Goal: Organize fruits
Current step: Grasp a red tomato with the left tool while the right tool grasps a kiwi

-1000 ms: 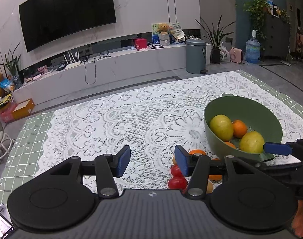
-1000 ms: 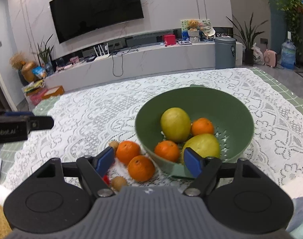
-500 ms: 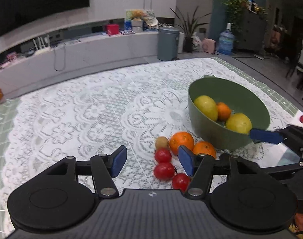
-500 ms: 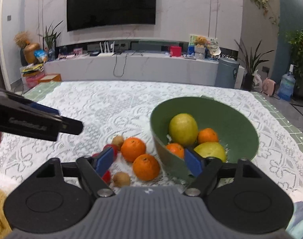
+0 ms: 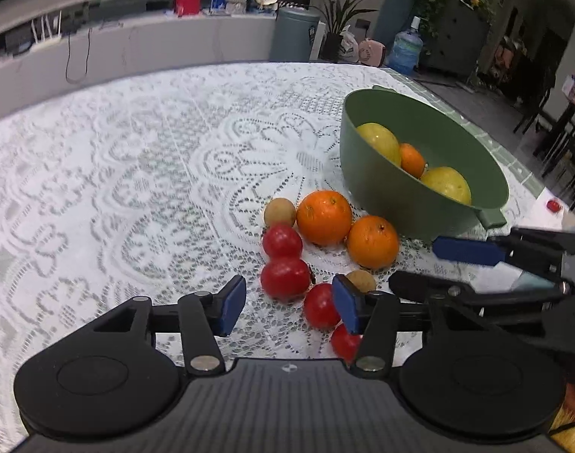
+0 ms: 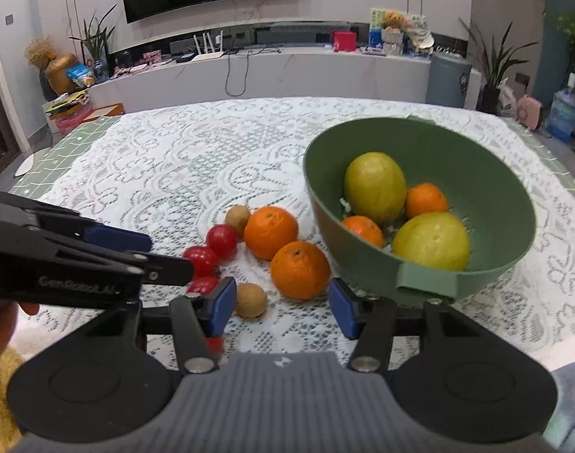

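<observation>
A green bowl [image 5: 382, 188] [image 6: 476, 158] holds two yellow-green fruits [image 6: 374, 187] and small oranges. Left of the bowl, on the lace cloth, lie two oranges [image 5: 324, 217] [image 6: 299, 270], several red tomatoes [image 5: 285, 277] [image 6: 221, 239] and two small brown fruits [image 5: 280, 211] [image 6: 251, 300]. My left gripper [image 5: 289, 309] hangs over the tomatoes, its jaws closing; one tomato sits just ahead of the gap and no pad touches it. My right gripper [image 6: 282, 311] points at the near orange and brown fruit, jaws also closing, with nothing gripped. Each gripper shows in the other's view [image 5: 442, 268] [image 6: 163, 255].
The two grippers are close together over the fruit cluster. A hand [image 6: 0, 324] holds the left gripper. A small red object [image 5: 552, 204] lies near the table's right edge. A white lace cloth [image 6: 174, 158] covers the table over a green checked cloth.
The left gripper has sunk and tipped down toward the fruit, so the tomatoes now fill its view. The right gripper's jaws have narrowed, and the left gripper has come further into its view.
</observation>
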A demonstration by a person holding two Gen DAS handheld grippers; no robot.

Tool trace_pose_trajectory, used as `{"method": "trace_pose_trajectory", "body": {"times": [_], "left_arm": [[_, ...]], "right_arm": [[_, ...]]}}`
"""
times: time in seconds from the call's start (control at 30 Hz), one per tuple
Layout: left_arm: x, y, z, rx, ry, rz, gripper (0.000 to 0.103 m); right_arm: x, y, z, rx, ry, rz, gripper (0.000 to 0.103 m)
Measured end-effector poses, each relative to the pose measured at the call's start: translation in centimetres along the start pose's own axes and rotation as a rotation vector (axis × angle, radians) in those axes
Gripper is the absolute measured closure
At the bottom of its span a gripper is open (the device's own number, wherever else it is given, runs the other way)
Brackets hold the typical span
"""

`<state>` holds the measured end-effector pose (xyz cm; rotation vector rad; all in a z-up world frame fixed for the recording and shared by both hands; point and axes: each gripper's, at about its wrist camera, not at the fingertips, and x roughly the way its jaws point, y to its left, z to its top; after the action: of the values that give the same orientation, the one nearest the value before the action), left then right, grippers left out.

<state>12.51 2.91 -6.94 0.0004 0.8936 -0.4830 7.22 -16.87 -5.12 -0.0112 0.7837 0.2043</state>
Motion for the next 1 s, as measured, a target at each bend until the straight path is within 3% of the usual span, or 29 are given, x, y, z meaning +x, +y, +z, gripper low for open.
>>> {"method": "trace_pose_trajectory", "body": {"times": [0.17,0.27,0.63,0.77,0.93,1.0], "left_arm": [[1.0,1.0,0.3,-0.088,0.007,-0.045,0.053],[1.7,1.3,0.5,-0.115,0.011,-0.049,0.053],[3.2,2.2,0.5,-0.181,0.032,-0.076,0.053],[3.5,2.5,0.5,-0.210,0.033,-0.092,0.058],[3.6,2.8,0.5,-0.229,0.031,-0.109,0.063],[3.6,2.8,0.5,-0.230,0.031,-0.110,0.063]], "right_arm": [[0.8,0.6,-0.1,-0.029,0.030,0.044,0.057],[1.6,0.6,0.0,-0.009,0.058,0.071,0.065],[3.4,-0.2,0.4,0.104,0.129,0.144,0.071],[3.8,-0.3,0.5,0.123,0.140,0.153,0.072],[3.9,-0.5,0.5,0.129,0.146,0.152,0.086],[3.9,-0.4,0.5,0.128,0.149,0.154,0.086]]}}
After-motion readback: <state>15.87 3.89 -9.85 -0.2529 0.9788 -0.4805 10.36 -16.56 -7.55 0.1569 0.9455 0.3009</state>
